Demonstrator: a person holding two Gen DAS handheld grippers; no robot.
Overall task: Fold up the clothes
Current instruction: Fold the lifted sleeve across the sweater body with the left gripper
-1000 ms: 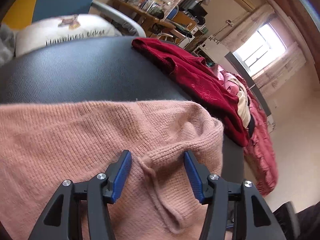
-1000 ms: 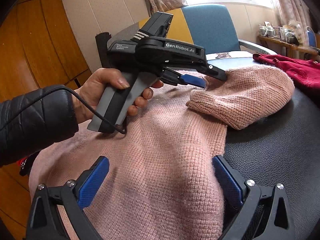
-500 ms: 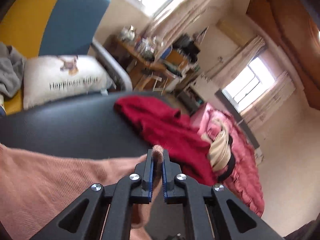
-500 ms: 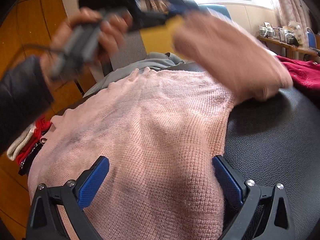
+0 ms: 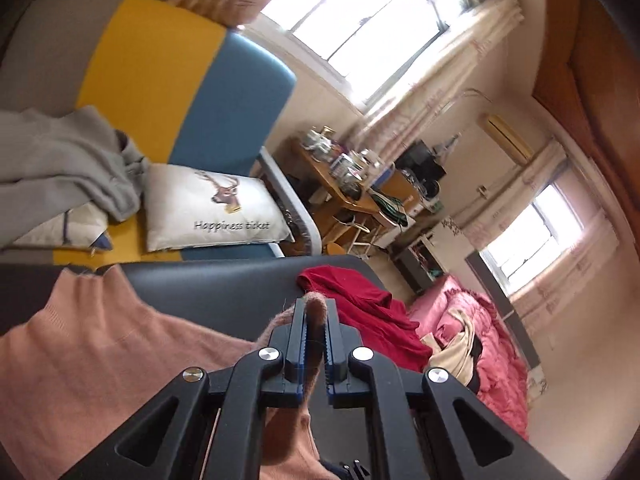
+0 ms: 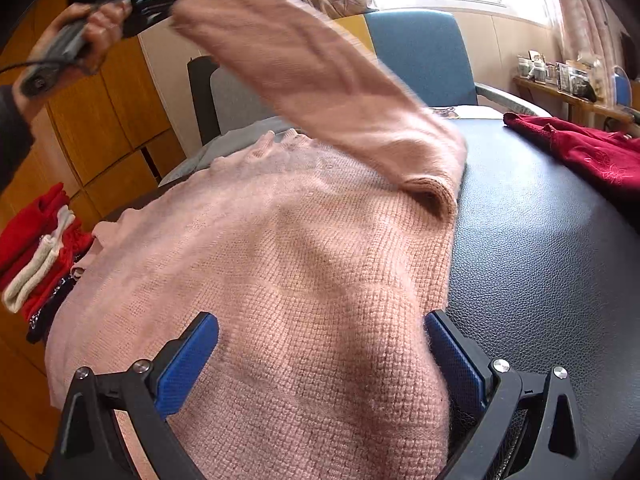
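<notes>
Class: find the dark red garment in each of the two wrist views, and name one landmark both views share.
Left wrist: red garment lies centre, just beyond the left gripper.
Right wrist: red garment lies at the right edge on the black table.
Shared landmark: blue chair back.

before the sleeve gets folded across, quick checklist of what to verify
1. Left gripper shut on the sleeve end: ok.
2. Sleeve lifted off the pink sweater body: ok.
3. Right gripper open, a finger either side of the sweater's lower part: ok; whether it presses down: cannot tell.
4. Sweater body flat on the black table: ok, mild ripples.
5. Red garment apart from the sweater: ok.
6. Other sleeve's position: cannot tell.
</notes>
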